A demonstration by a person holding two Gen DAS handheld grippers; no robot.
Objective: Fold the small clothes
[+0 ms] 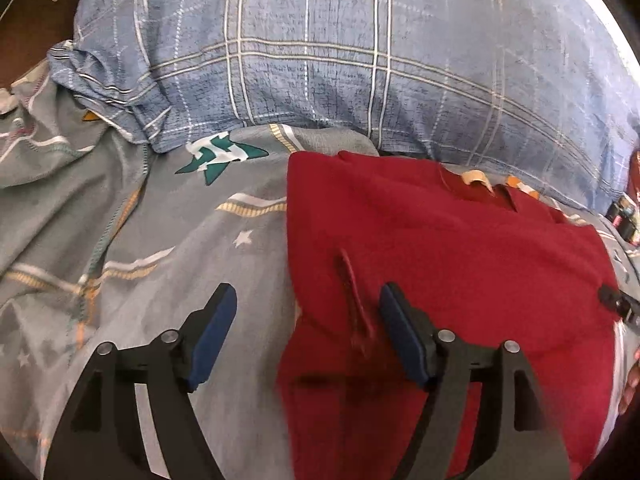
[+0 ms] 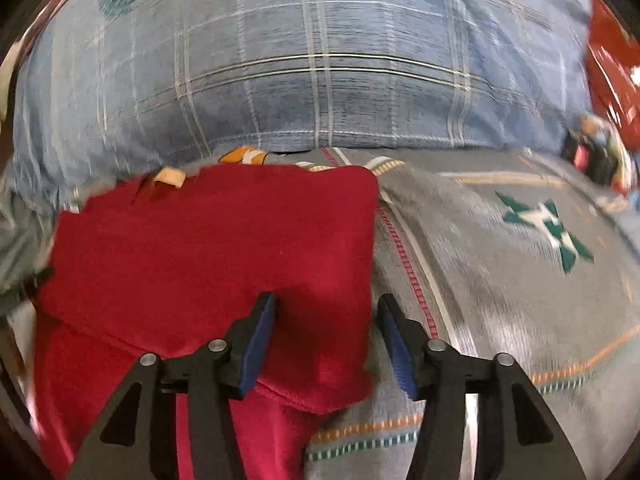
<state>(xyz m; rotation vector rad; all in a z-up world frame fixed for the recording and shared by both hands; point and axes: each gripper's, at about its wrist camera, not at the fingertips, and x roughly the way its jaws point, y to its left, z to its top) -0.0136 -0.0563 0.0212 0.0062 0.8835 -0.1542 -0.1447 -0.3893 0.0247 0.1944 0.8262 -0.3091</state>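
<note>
A dark red garment (image 1: 460, 264) lies folded on a grey patterned bedsheet (image 1: 160, 248). In the left wrist view my left gripper (image 1: 306, 304) is open over the garment's left edge, one finger above the sheet, the other above the red cloth, holding nothing. A loose red drawstring (image 1: 354, 292) lies between the fingers. In the right wrist view the garment (image 2: 216, 252) shows a folded upper layer, and my right gripper (image 2: 326, 312) is open over its right edge, empty. The right gripper's tip (image 1: 616, 300) shows at the left wrist view's right edge.
A large blue plaid pillow (image 1: 360, 52) lies just behind the garment and also fills the top of the right wrist view (image 2: 320, 60). A red object (image 2: 612, 68) sits at the far right. The grey sheet (image 2: 520, 280) stretches out right of the garment.
</note>
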